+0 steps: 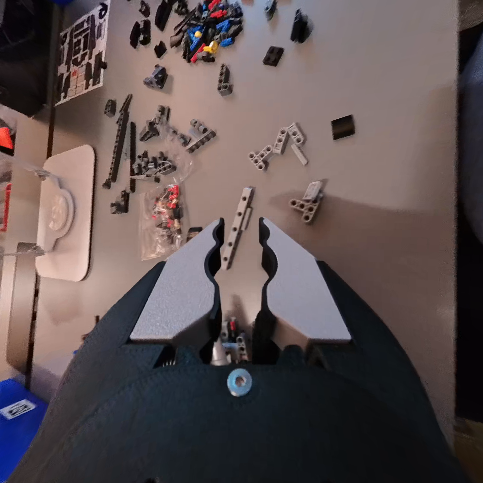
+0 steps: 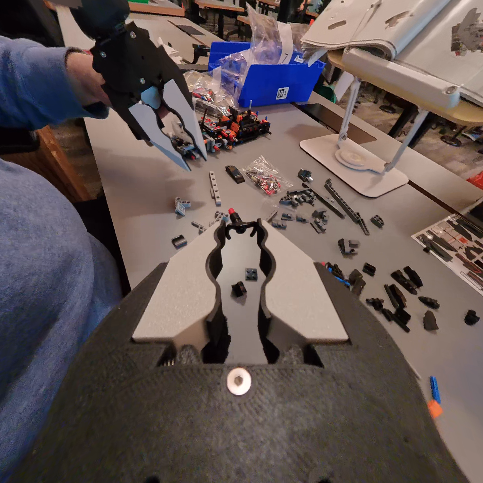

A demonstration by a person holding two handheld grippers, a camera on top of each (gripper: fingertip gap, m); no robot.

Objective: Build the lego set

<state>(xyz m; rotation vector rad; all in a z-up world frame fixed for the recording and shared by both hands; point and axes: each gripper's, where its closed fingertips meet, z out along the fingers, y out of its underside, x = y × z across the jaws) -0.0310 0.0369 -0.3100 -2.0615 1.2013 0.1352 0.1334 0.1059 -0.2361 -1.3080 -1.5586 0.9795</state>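
Observation:
My left gripper [image 1: 241, 224] is open and empty, held above the grey table [image 1: 366, 261]. A long light-grey beam [image 1: 237, 227] lies on the table below the gap between its fingers. In the right wrist view the left gripper [image 2: 197, 162] hangs above the table in front of the partly built black and orange model [image 2: 235, 128], and the beam [image 2: 214, 187] lies just past it. My right gripper [image 2: 241, 227] is shut on a small black part with a red-tipped pin [image 2: 237, 224], pinched at the fingertips above the table.
A blue bin [image 2: 274, 78] with plastic bags stands behind the model. A booklet stand [image 2: 352, 162] is at the right, a sticker sheet [image 2: 457, 243] at the far right. A bag of small parts [image 2: 264, 177] and loose black and grey pieces [image 2: 392, 292] lie scattered. A blue sleeve [image 2: 39, 83] is at left.

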